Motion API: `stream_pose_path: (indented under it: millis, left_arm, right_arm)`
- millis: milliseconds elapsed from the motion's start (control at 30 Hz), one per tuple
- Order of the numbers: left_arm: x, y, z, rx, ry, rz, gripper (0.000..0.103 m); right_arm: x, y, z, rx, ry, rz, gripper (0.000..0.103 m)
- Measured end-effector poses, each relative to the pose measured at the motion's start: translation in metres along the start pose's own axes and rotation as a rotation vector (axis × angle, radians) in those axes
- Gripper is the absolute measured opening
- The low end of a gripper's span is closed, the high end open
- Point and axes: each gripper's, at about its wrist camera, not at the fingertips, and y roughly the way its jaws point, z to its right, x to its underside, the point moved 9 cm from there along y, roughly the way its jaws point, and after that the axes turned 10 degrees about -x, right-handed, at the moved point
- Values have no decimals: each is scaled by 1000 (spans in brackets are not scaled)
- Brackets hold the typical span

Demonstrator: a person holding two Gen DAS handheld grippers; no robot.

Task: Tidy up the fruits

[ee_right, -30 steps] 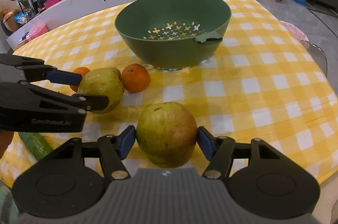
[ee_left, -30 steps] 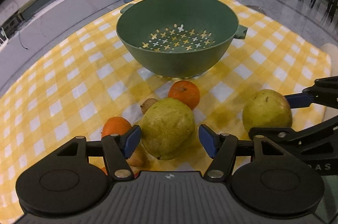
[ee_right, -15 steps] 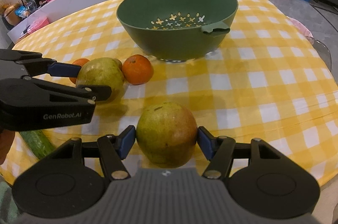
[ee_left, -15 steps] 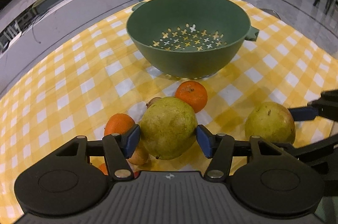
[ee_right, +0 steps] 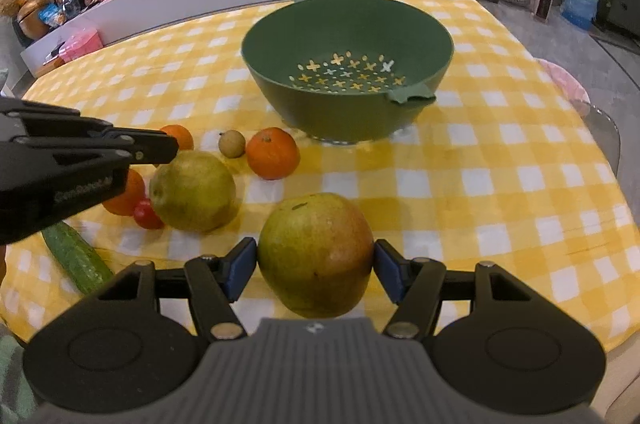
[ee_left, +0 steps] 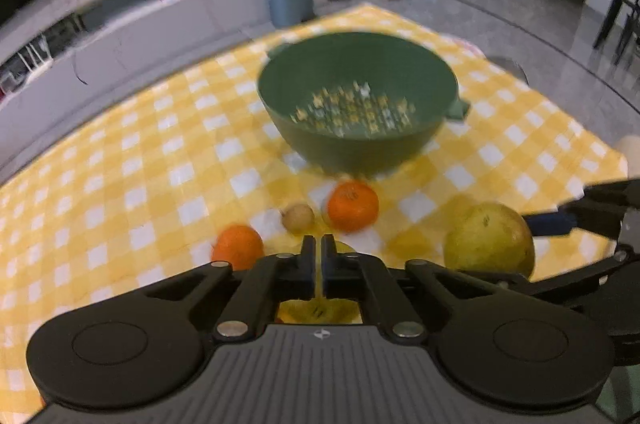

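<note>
While the left tool (ee_left: 318, 256) is sitting closed and empty above a yellow-green pear (ee_right: 193, 190), the right tool (ee_right: 316, 266) is squeezing a reddish-green pear (ee_right: 316, 254) near the round green strainer bowl (ee_right: 347, 66).

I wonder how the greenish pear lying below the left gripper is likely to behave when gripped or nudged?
The pear looks rounded and smooth-skinned, so a grip may well slide off its curve; the left gripper is shut with nothing in it. Resting on flat tablecloth, it would probably roll if nudged. Its plump, undented body suggests firm and fairly heavy.
</note>
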Motion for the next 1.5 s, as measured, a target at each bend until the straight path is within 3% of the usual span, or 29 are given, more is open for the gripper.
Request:
stream_pose_path:
  millis: [133,233,267,333,600,800,1133,1500]
  left_arm:
    - [6,1,-6,84,-71,16,16]
    - [9,-2,-9,165,-98,24,37]
    - [10,-2,-9,172,-93,27,42]
    - [11,-1,-11,168,-69,29,62]
    - [13,4,-2,155,28,57,80]
    - [19,23,-3,16,115,-9,80]
    - [26,31,4,-30,149,0,76]
    - [15,9,-7,-70,39,71,75]
  right_arm:
    - [8,7,-5,-22,25,-26,61]
    - [13,7,-9,-21,26,-32,61]
    - [14,7,-9,-23,28,-32,61]
    - [14,6,-10,-26,31,-30,61]
    - [12,9,-3,-33,55,-33,61]
    - [17,14,0,-46,75,-50,61]
    - [17,17,4,-60,91,-39,61]
    - [7,6,1,-84,58,-3,61]
